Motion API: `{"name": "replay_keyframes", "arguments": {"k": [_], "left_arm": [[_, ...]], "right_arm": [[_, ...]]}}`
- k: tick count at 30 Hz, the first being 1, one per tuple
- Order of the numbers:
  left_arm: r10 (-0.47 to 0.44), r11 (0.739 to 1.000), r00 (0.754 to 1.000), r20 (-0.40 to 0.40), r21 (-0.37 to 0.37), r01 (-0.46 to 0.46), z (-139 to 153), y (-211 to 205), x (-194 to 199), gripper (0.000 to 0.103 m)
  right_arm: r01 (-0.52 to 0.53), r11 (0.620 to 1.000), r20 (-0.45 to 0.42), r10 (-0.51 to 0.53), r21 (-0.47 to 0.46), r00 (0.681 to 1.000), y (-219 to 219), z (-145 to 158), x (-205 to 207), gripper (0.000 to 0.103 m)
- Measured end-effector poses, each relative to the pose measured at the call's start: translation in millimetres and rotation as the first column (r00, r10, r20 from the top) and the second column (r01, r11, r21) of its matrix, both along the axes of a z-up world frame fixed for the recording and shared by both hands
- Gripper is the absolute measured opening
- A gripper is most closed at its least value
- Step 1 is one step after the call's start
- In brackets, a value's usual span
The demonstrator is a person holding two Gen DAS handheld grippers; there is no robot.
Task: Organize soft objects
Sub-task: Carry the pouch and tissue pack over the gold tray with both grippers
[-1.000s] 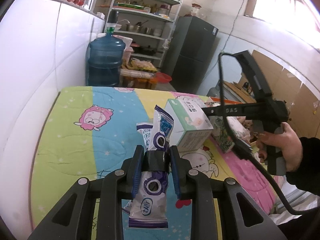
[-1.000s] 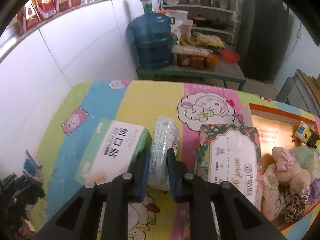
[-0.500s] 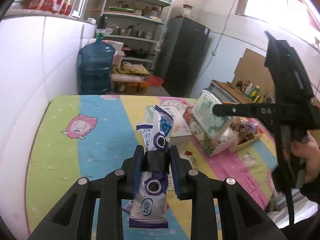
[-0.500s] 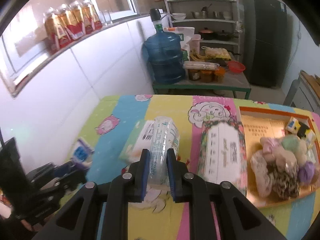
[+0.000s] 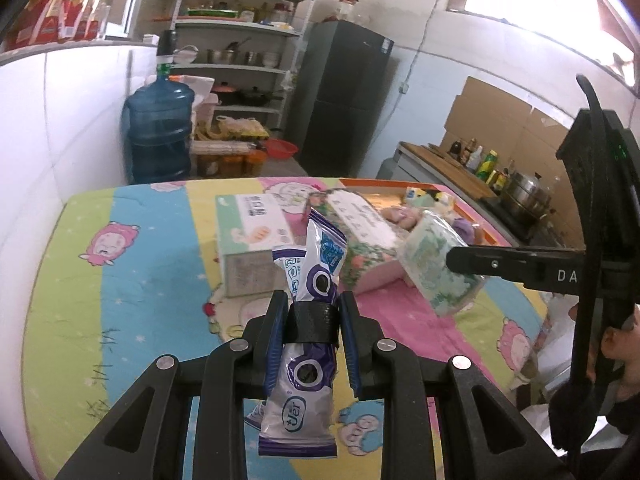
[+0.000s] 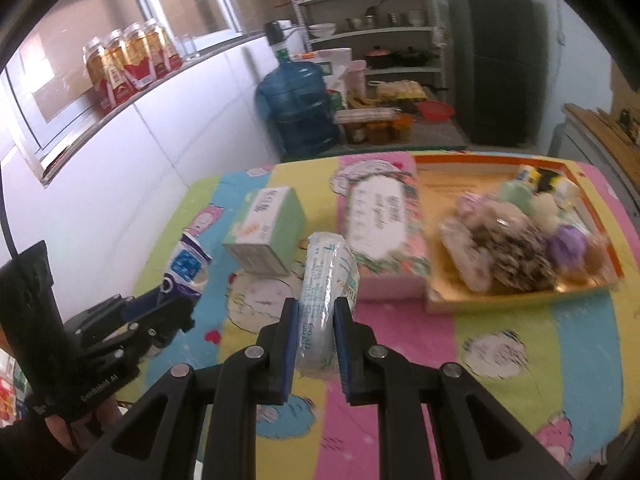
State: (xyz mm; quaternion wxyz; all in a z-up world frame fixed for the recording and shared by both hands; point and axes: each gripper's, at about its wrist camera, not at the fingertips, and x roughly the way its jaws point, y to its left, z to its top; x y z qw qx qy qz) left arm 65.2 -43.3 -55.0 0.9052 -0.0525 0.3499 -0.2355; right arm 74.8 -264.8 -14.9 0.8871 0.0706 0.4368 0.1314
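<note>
You have two soft packs lifted at once, neither yet put away. The purple-and-white pouch (image 5: 298,396) sits low centre in the left wrist view, your left gripper (image 5: 313,320) fingers closed on its middle. The clear-wrapped tissue roll (image 6: 326,292) is pinched tight in your right gripper (image 6: 316,340), centre of its view. The tray (image 6: 516,300) at right already holds plush things; the green box (image 6: 266,236) and flowered tissue pack (image 6: 380,228) lie on the bench. Both grippers tilt downward, above it.
</note>
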Motion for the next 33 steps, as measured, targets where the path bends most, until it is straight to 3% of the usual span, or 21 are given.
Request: {"name": "replay_keyframes", "arguments": {"k": [16, 33], "left_arm": [[-0.107, 0.994, 0.994, 0.001, -0.010, 0.107, 13, -82, 9, 0.026], [-0.143, 0.990, 0.990, -0.002, 0.008, 0.143, 20, -172, 53, 0.026]], "right_arm": [[0.150, 0.989, 0.020, -0.149, -0.005, 0.989, -93, 8, -21, 0.018], [0.207, 0.978, 0.031, -0.208, 0.038, 0.978, -185, 11, 11, 0.018]]}}
